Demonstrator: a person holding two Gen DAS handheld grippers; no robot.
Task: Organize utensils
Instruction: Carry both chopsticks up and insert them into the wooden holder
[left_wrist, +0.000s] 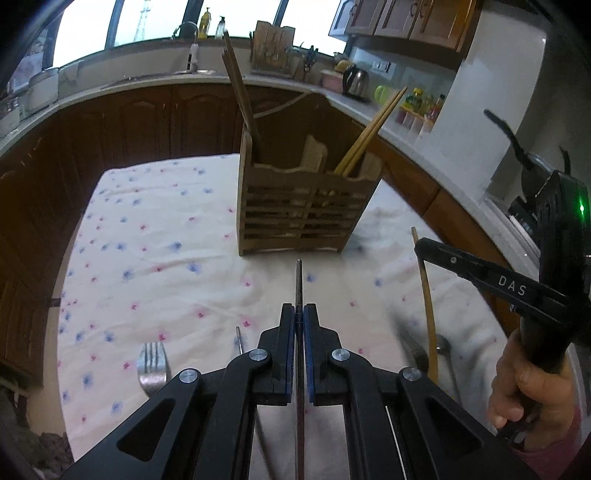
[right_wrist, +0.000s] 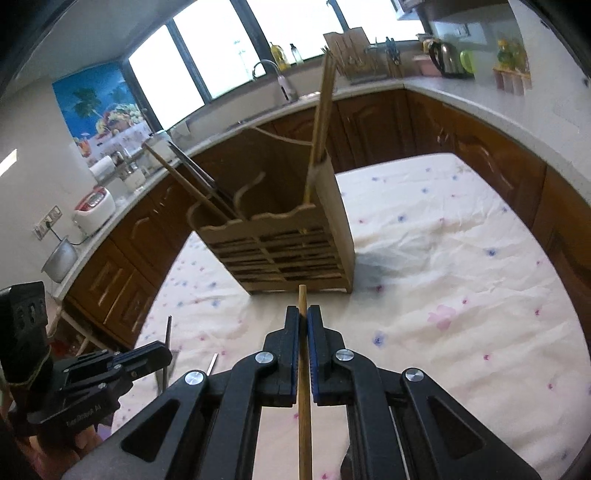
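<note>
The left gripper (left_wrist: 299, 314) is clamped on a thin dark metal utensil handle (left_wrist: 299, 284) that points toward a slatted wooden utensil holder (left_wrist: 295, 218). The holder stands on a white floral tablecloth (left_wrist: 166, 240) and has chopsticks (left_wrist: 369, 133) leaning out of its compartments. A fork (left_wrist: 152, 365) lies on the cloth near the lower left. At right, a hand (left_wrist: 532, 384) holds the right gripper (left_wrist: 419, 245), which is touching a wooden chopstick (left_wrist: 428, 317).

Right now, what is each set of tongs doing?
Left tongs: closed on a thin dark metal utensil.
Right tongs: closed on a wooden chopstick.
</note>
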